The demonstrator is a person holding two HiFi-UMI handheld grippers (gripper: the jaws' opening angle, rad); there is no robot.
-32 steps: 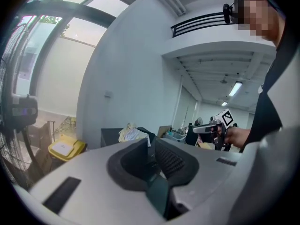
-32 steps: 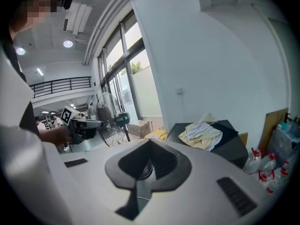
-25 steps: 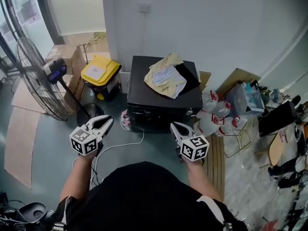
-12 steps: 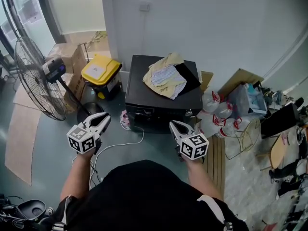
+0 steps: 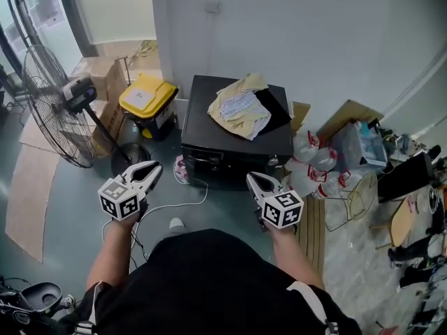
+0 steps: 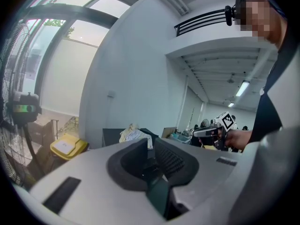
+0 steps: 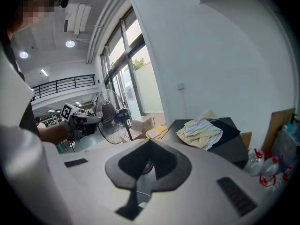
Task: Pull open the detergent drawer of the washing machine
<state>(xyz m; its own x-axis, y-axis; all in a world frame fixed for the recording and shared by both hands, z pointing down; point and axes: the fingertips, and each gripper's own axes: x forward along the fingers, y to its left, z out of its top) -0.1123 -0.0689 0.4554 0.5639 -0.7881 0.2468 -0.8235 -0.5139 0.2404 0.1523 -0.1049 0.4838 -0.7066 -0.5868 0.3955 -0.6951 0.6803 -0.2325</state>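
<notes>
Washing machine (image 5: 234, 144): black, clothes (image 5: 241, 107) on top; the detergent drawer, likely on its upper front, is too small to make out.
Left gripper (image 5: 155, 167): jaws together, empty, well apart from machine.
Right gripper (image 5: 251, 179): the same.
Approach: close in, open one gripper, grip the drawer front, pull straight out.

Couldn't make out a drawer on the dark front of the washing machine (image 5: 209, 135) (too foreshortened). Lost part of its top under clothes (image 5: 241, 110).
</notes>
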